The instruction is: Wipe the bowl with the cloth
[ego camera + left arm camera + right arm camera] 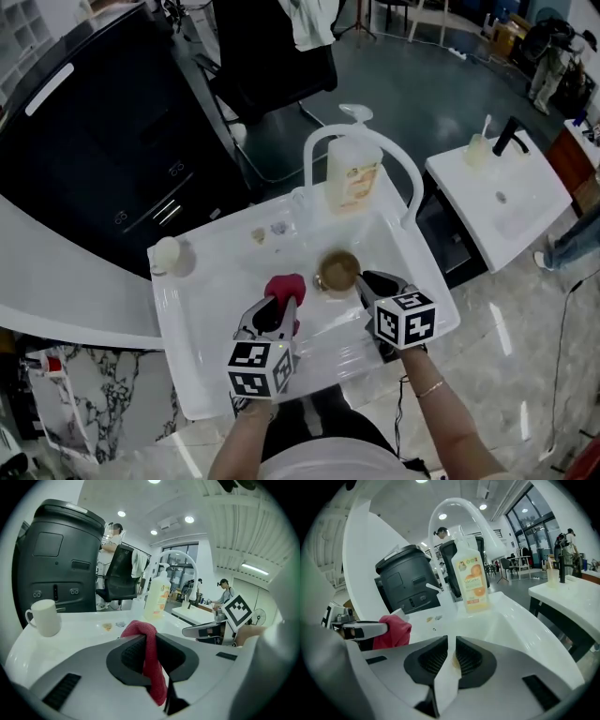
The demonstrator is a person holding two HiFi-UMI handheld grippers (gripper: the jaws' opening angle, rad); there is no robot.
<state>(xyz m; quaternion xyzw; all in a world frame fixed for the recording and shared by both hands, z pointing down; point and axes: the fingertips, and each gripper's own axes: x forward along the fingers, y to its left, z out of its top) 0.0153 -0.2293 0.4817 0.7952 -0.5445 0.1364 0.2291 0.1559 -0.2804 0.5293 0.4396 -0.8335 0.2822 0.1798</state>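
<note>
My left gripper point(281, 302) point(149, 641) is shut on a red cloth point(286, 286) point(140, 627), which bunches above the jaws and hangs down between them. It hovers over the white sink basin point(211, 319). Just right of it is a bowl point(338, 270) with a brownish inside, and my right gripper point(367, 281) point(451, 651) is shut on its rim. In the right gripper view the bowl's white wall point(446, 681) shows edge-on between the pads, with a brown stain. The cloth point(393, 631) and bowl are close together but apart.
An orange-labelled soap bottle point(353, 173) point(471, 581) stands at the basin's far edge under the white arched faucet point(323, 141). A white mug point(167, 253) point(44, 617) sits at the far left. Small scraps point(267, 232) lie behind the cloth. A black machine point(103, 141) stands at the left.
</note>
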